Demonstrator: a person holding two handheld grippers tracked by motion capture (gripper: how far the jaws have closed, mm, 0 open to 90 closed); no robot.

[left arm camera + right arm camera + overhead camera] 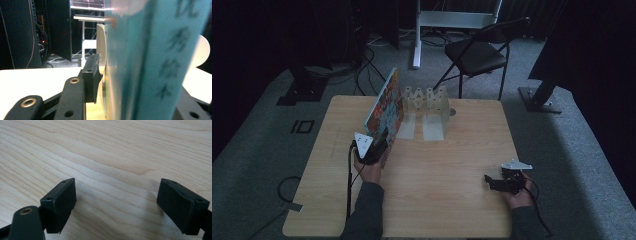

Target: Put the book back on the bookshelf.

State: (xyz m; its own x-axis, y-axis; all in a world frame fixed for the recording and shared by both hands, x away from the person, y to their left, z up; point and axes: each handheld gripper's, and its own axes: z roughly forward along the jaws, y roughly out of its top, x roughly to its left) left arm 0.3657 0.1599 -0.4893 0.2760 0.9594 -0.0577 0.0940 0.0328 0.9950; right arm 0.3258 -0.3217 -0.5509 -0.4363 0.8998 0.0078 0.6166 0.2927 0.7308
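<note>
teal-spined book (pixel 384 107) is clamped upright in the left gripper (pixel 374 145); keep it vertical, guiding it toward the white rack (pixel 427 100). right gripper (pixel 502 182) rests released on the table (pixel 452 170).

The high view is dim, its surroundings nearly black beyond the pale worktop (pixel 452 165). In the left gripper view, the book (pixel 155 62) blurs close-up. Behind it, bright glare washes out a white frame.
</note>
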